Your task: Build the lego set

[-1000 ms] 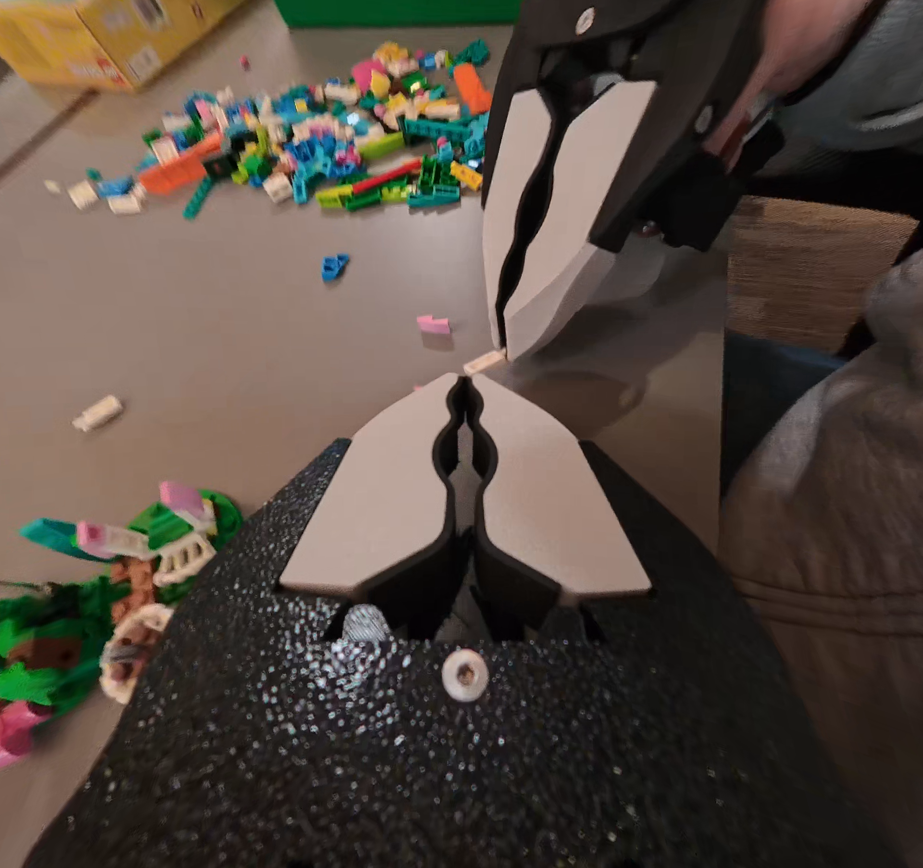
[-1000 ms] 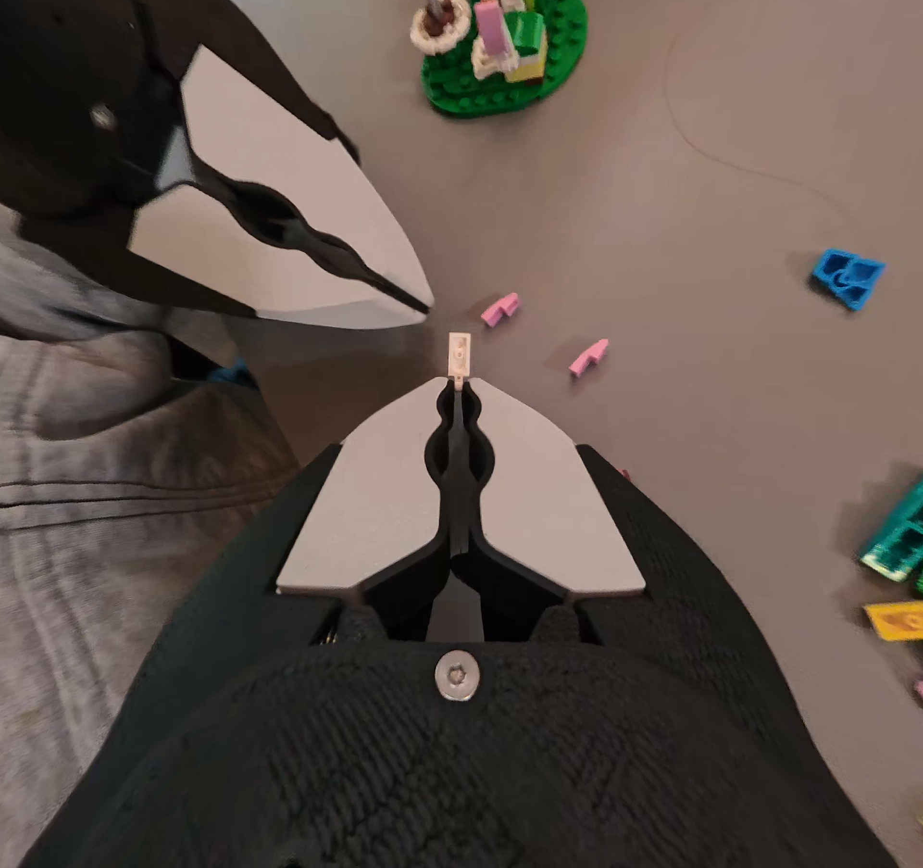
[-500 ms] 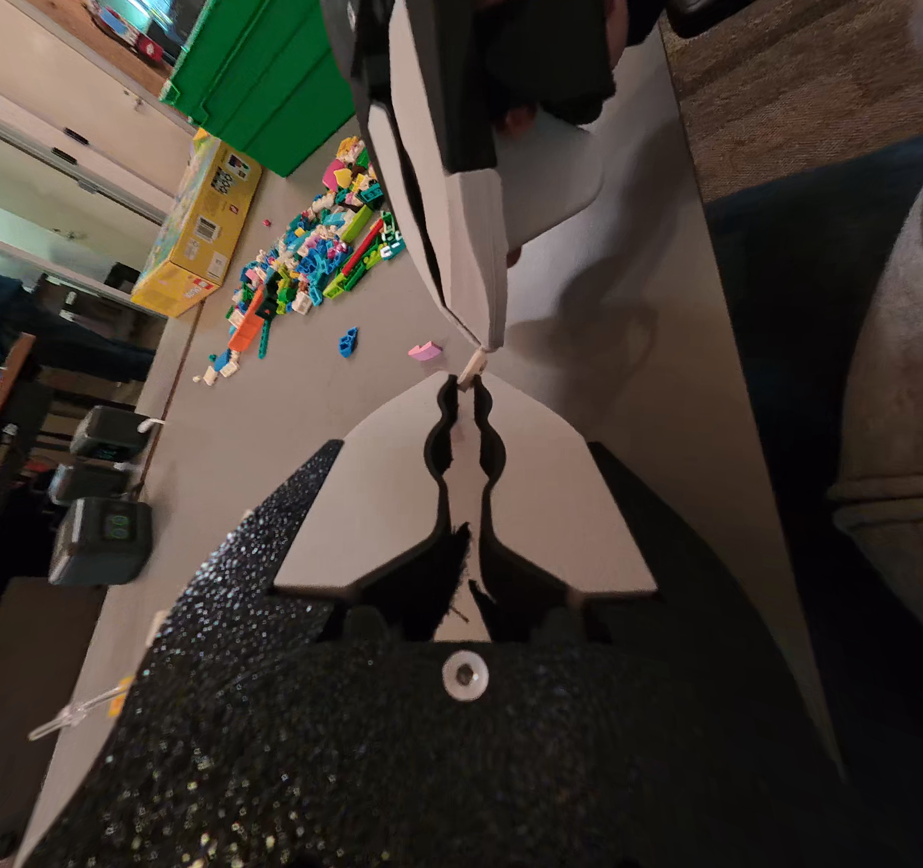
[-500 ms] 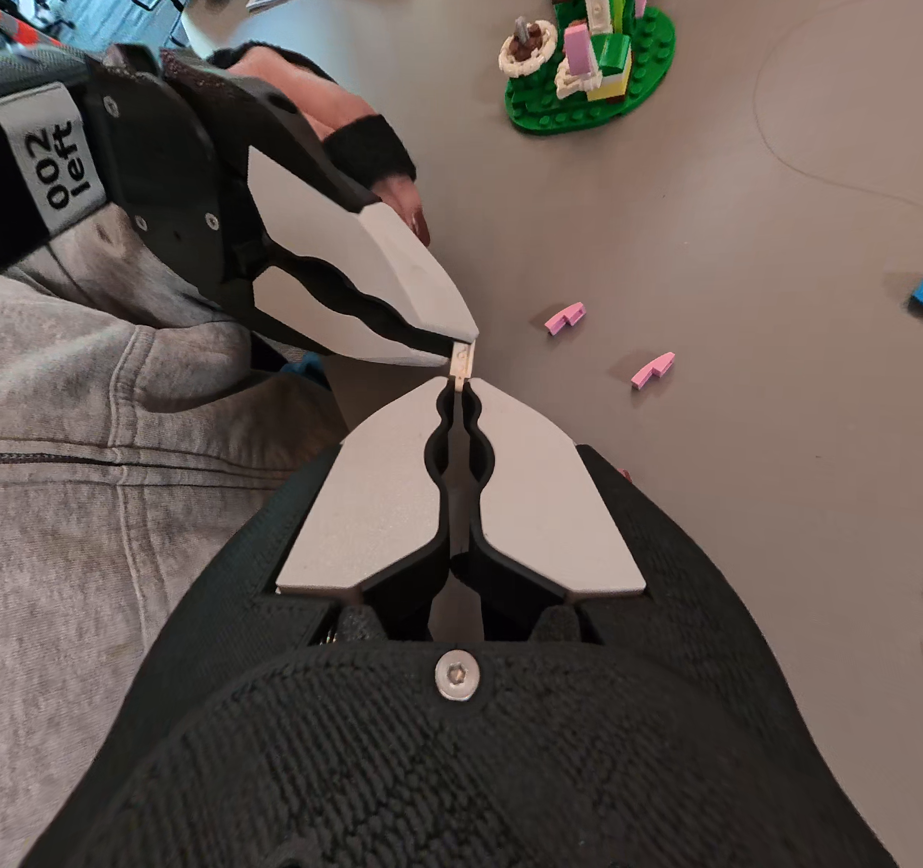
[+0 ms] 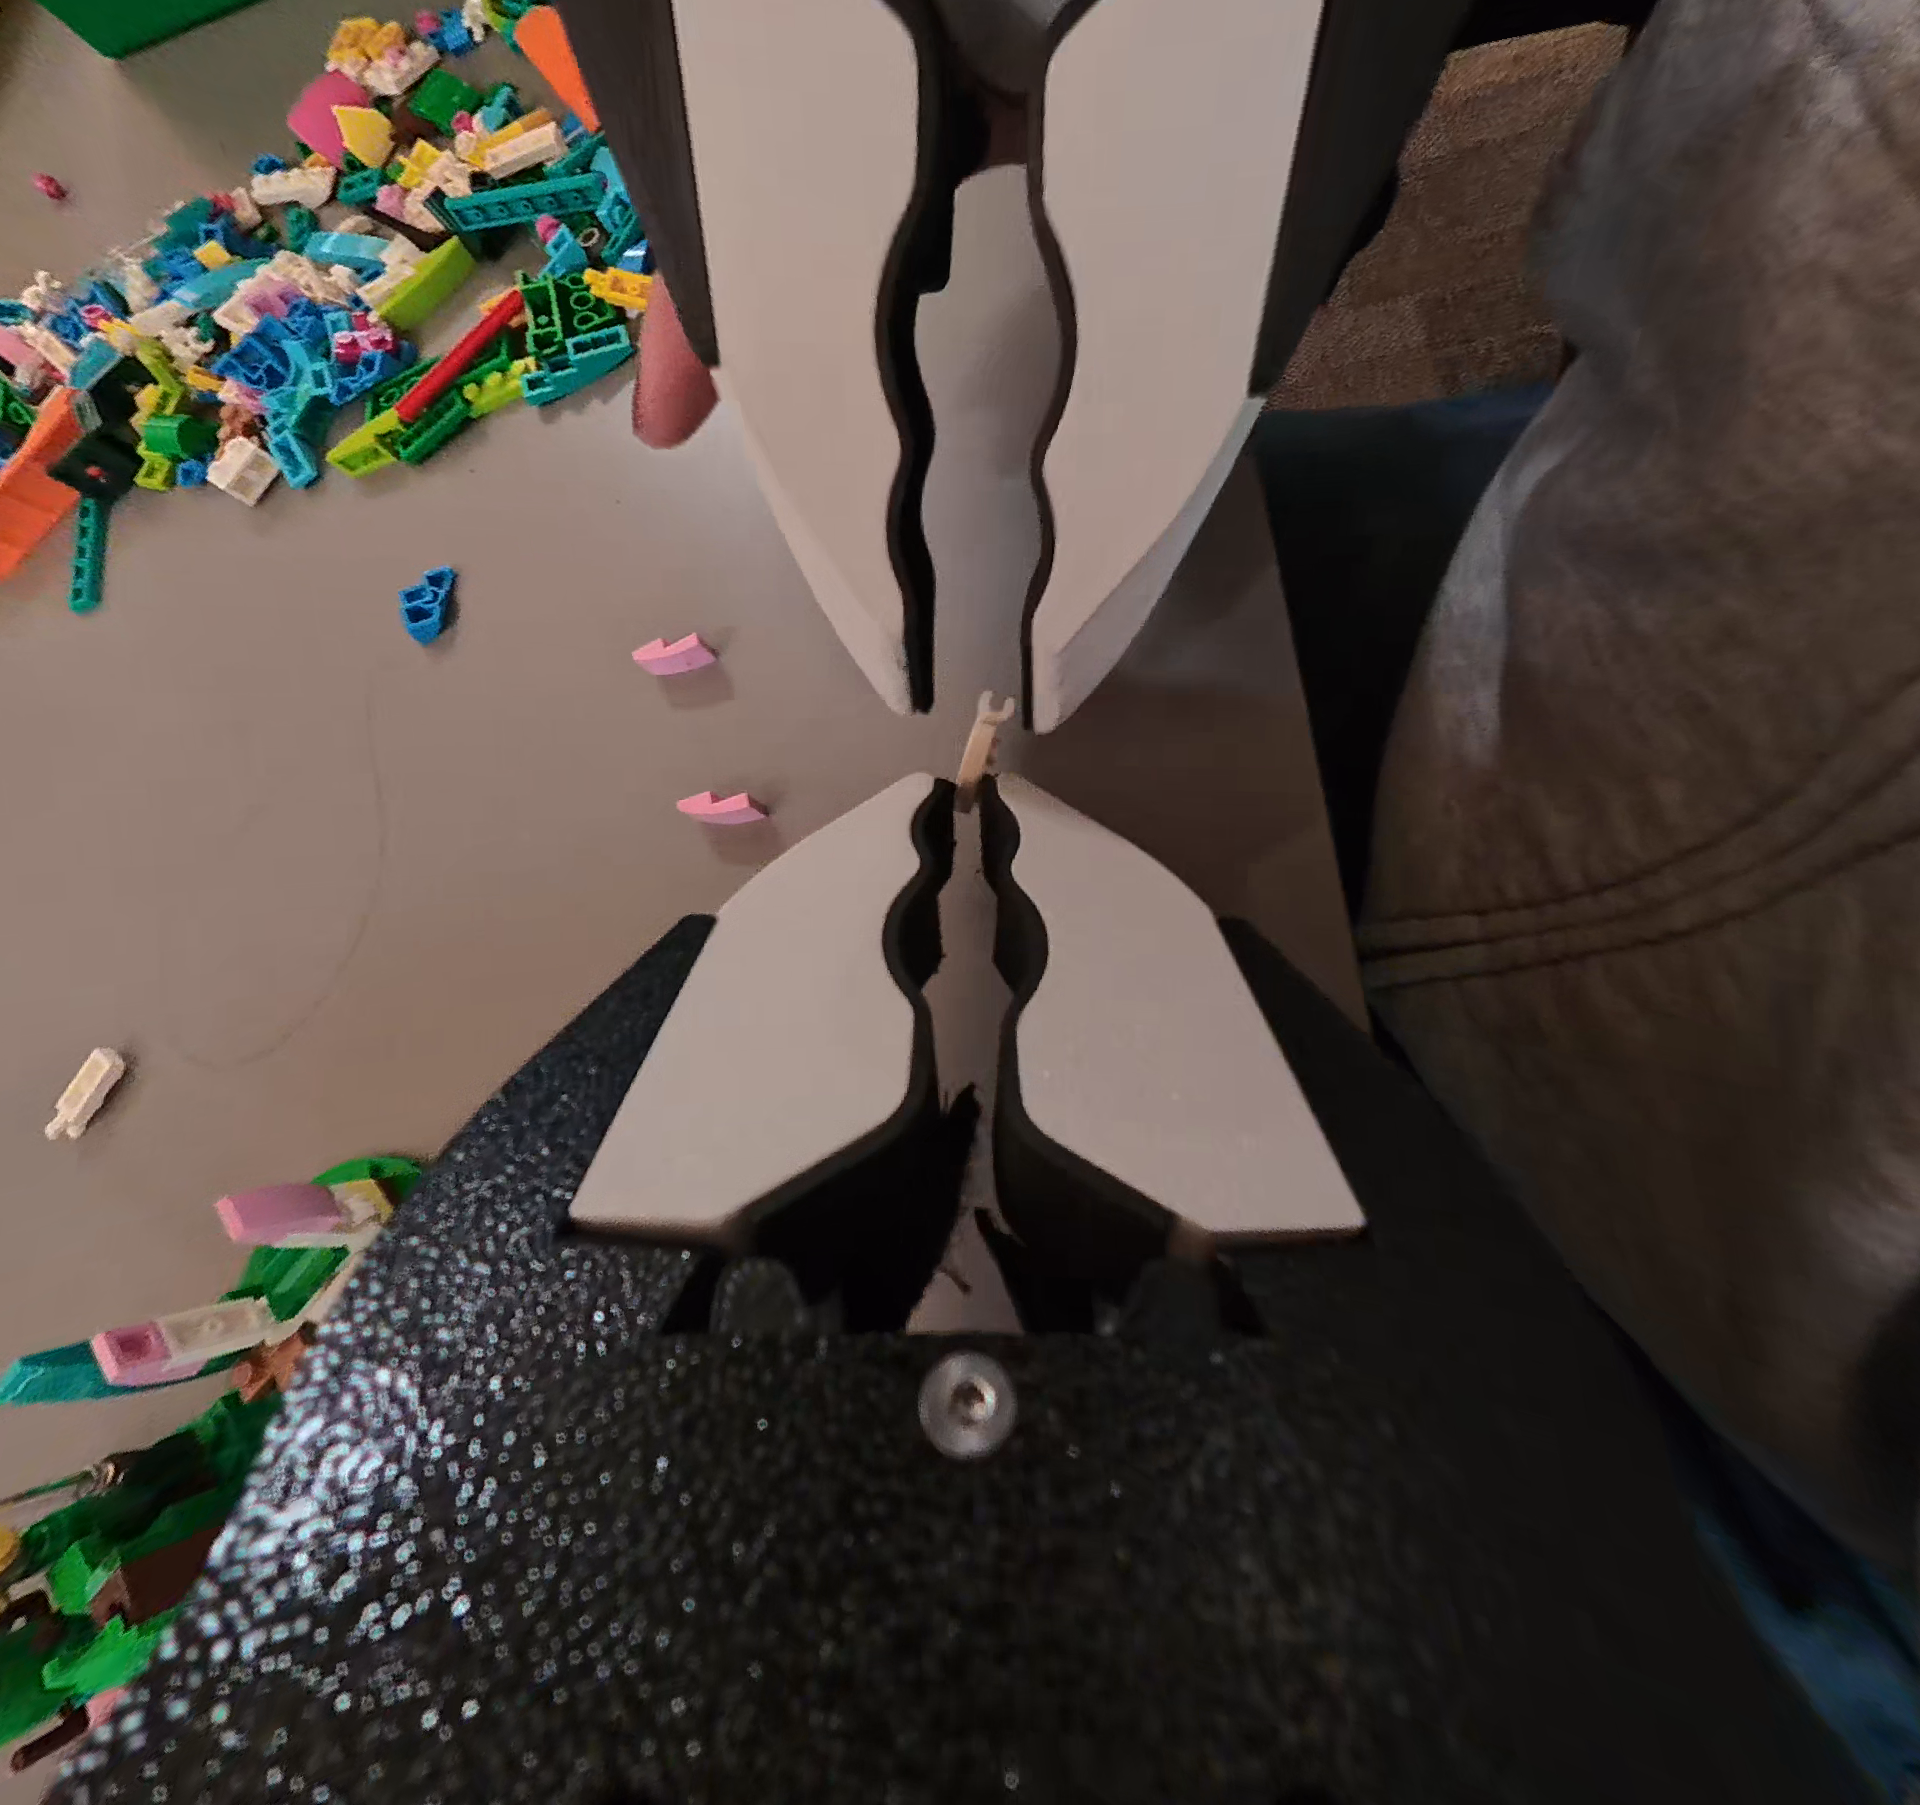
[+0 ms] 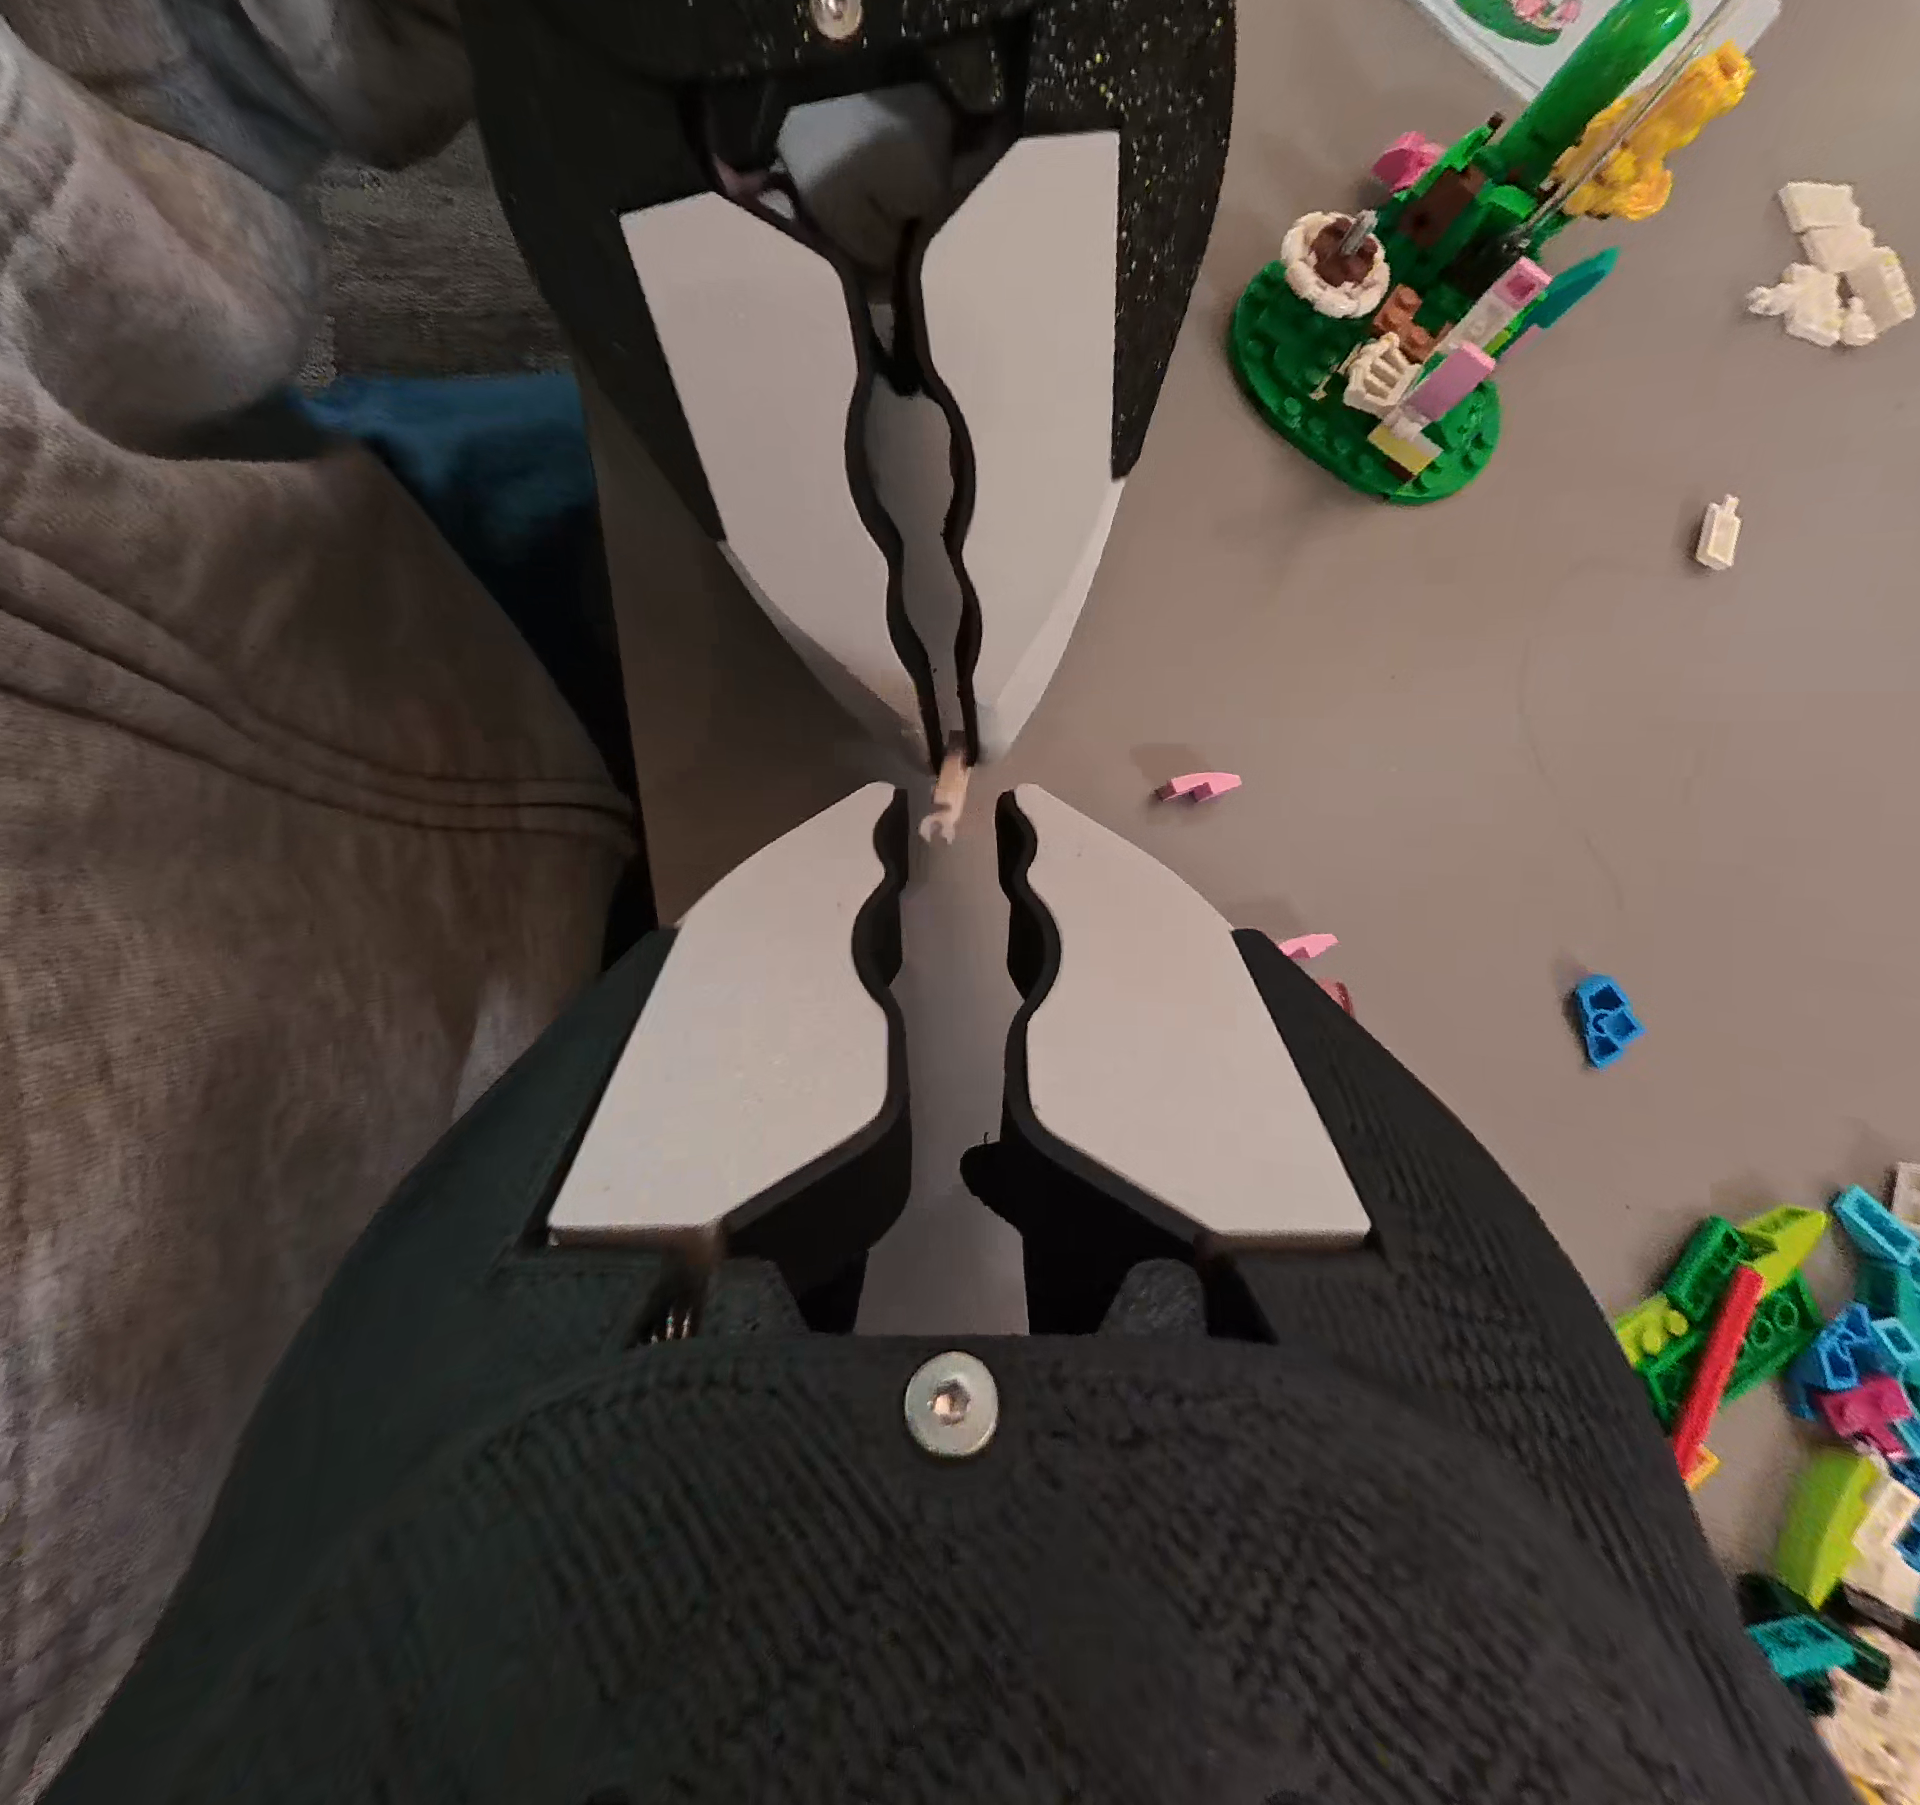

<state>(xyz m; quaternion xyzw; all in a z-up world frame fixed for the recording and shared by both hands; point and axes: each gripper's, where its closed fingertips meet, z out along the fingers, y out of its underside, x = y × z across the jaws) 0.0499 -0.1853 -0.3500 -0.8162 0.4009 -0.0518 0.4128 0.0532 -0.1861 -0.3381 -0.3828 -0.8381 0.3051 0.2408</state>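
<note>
Handover completed above the desk [image 5: 312,872]: the small white clip piece [image 5: 975,756], half a second earlier pinched by the right claw [image 6: 951,797], was now gripped by the left claw [image 5: 966,791]; the right claw had released and stood open, free to fetch another part.

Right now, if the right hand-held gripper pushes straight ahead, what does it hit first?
Likely the small white piece pinched by the left hand-held gripper, nearly between the right hand-held gripper tips, jaws open.

Left claw [image 5: 966,799] pinched a small white clip piece [image 5: 981,749], right claw [image 5: 975,706] parted tip-to-tip opposite, loose brick pile [image 5: 343,301] lay across grey worktop [image 5: 364,872], two pink pieces [image 5: 675,656] nearby.
</note>
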